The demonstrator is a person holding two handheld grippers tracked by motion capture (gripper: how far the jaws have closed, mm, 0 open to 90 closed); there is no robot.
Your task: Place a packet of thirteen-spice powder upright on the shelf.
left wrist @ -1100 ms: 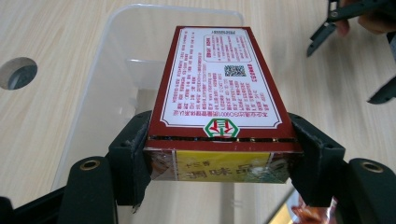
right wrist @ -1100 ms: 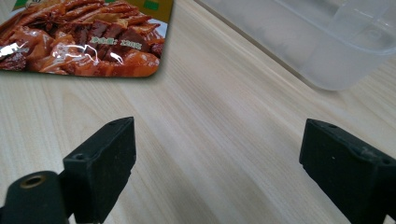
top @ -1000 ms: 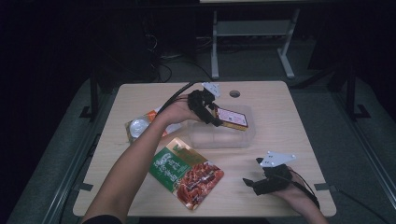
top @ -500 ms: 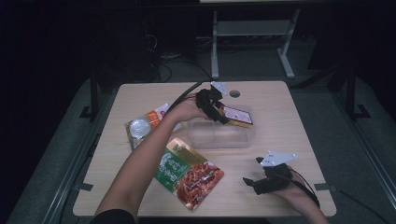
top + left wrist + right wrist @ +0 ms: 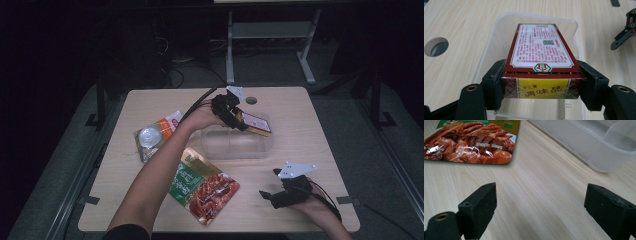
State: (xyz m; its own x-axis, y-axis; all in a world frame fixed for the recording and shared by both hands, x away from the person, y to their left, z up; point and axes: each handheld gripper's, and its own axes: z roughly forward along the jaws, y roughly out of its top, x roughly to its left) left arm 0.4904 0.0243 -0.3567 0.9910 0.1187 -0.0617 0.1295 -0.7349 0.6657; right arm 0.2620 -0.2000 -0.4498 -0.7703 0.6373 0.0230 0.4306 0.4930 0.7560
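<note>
A maroon and yellow seasoning box (image 5: 257, 124) (image 5: 541, 47) hangs tilted over a clear plastic container (image 5: 235, 146) (image 5: 499, 30) at the table's middle. My left gripper (image 5: 239, 120) (image 5: 541, 87) is shut on the box's near end, one pad on each side. At the front right my right gripper (image 5: 268, 196) (image 5: 541, 207) rests low over the bare table, open, with nothing between its fingers. It also appears at the right edge of the left gripper view as the right gripper (image 5: 624, 35).
A red and green food pouch (image 5: 202, 185) (image 5: 471, 140) lies front centre, left of the right gripper. A second pouch with a round white item (image 5: 154, 135) lies at the left. A cable hole (image 5: 251, 100) (image 5: 436, 46) sits behind the container (image 5: 599, 142).
My left gripper has shifted slightly to the right and away with the box, further over the container. The right gripper has stayed still.
</note>
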